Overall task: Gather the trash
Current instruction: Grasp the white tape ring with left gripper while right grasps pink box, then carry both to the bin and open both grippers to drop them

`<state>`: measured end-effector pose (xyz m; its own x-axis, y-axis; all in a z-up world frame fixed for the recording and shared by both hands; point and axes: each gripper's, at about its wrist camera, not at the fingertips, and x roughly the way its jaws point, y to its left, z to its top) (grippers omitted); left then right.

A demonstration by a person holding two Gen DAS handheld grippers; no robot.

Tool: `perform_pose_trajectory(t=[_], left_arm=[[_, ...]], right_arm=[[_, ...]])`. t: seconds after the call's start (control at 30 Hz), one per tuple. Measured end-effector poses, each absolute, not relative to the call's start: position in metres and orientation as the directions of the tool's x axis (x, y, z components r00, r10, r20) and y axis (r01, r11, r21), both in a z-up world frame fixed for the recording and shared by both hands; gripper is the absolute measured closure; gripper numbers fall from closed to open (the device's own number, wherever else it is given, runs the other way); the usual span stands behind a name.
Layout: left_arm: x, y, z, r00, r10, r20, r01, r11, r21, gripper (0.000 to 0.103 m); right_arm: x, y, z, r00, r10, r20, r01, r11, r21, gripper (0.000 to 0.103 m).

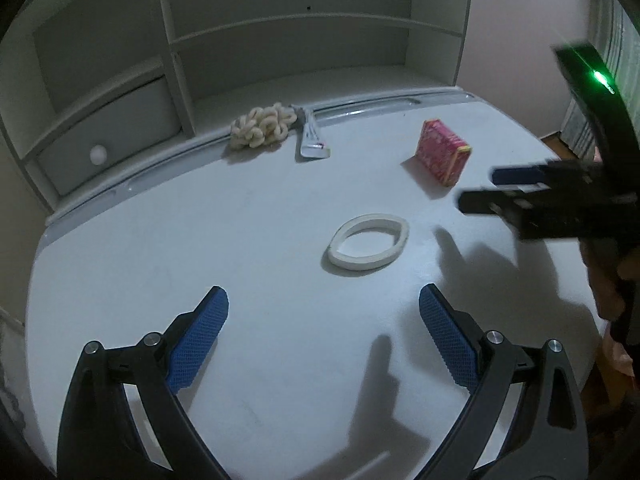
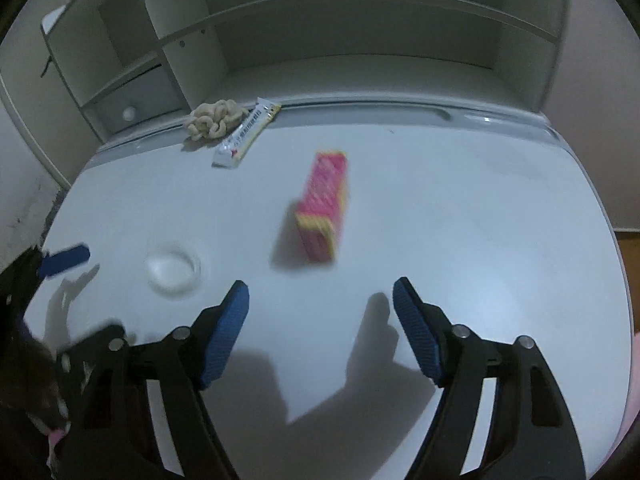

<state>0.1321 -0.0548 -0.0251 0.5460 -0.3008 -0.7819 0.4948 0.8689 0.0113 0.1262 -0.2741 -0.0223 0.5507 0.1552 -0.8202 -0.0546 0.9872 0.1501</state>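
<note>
On the white table (image 1: 260, 280) lie a pink and yellow carton (image 1: 442, 152), a white ring (image 1: 369, 242), a white tube-like wrapper (image 1: 313, 142) and a cream knotted bundle (image 1: 262, 125). My left gripper (image 1: 324, 320) is open and empty, hovering short of the ring. My right gripper (image 2: 321, 312) is open and empty, just short of the carton (image 2: 323, 206). The right gripper also shows in the left wrist view (image 1: 486, 190) beside the carton. The ring (image 2: 173, 267), wrapper (image 2: 245, 136) and bundle (image 2: 212, 119) show in the right wrist view too.
A white shelf unit (image 1: 280, 40) with a drawer (image 1: 112, 132) stands along the table's far edge. A raised rail (image 2: 400, 110) runs between table and shelf. Wooden floor (image 2: 628, 248) shows past the right edge.
</note>
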Motion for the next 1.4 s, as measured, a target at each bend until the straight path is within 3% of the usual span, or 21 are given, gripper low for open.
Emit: perform_pose_trajectory(t=[0.13,0.2,0.23,0.6,0.7,0.73,0.77,0.8,0.97,1.17,1.4], left_arm=[[0.144,-0.062,-0.034,0.518,-0.309,-0.797,0.521,0.853,0.008,0.010],[0.148,-0.067,-0.037,0.511,-0.309,-0.802,0.536,0.844,0.016,0.010],[0.151,-0.070,-0.038,0.512,-0.306,-0.803,0.539,0.842,0.023,0.010],[0.165,-0.096,-0.048,0.490,-0.327,-0.808,0.590,0.807,0.031,0.013],[0.166,-0.101,-0.047,0.489,-0.342,-0.803,0.601,0.799,0.026,0.023],[0.165,-0.103,-0.046,0.490,-0.351,-0.798,0.610,0.792,0.026,0.032],[0.165,-0.105,-0.045,0.493,-0.355,-0.794,0.614,0.789,0.029,0.052],[0.165,-0.108,-0.043,0.499,-0.358,-0.789,0.619,0.785,0.035,0.054],[0.161,-0.115,-0.038,0.503,-0.342,-0.793,0.565,0.825,0.002,0.056],[0.125,-0.152,-0.011,0.518,-0.373,-0.769,0.607,0.795,0.023,0.056],[0.050,-0.252,0.005,0.439,-0.529,-0.726,0.753,0.658,-0.025,0.056]], right_arm=[[0.154,-0.262,-0.025,0.542,0.120,-0.832,-0.044,0.993,0.114,0.050],[0.159,-0.262,-0.026,0.550,0.102,-0.829,-0.033,0.994,0.100,0.080],[0.163,-0.263,-0.026,0.548,0.098,-0.831,-0.027,0.995,0.100,0.086],[0.145,-0.279,-0.017,0.565,0.141,-0.813,-0.024,0.988,0.154,0.086],[0.127,-0.290,-0.014,0.575,0.163,-0.802,-0.018,0.982,0.186,0.086],[0.121,-0.292,-0.014,0.578,0.167,-0.799,-0.017,0.981,0.193,0.086],[0.114,-0.296,-0.012,0.581,0.171,-0.796,-0.015,0.980,0.200,0.086],[0.105,-0.300,-0.012,0.584,0.170,-0.794,-0.012,0.979,0.201,0.086],[0.061,-0.326,-0.007,0.605,0.150,-0.782,0.021,0.979,0.204,0.086],[-0.006,-0.383,-0.004,0.630,0.073,-0.773,0.127,0.972,0.195,0.086],[-0.109,-0.479,-0.023,0.608,-0.080,-0.790,0.356,0.916,0.182,0.086]])
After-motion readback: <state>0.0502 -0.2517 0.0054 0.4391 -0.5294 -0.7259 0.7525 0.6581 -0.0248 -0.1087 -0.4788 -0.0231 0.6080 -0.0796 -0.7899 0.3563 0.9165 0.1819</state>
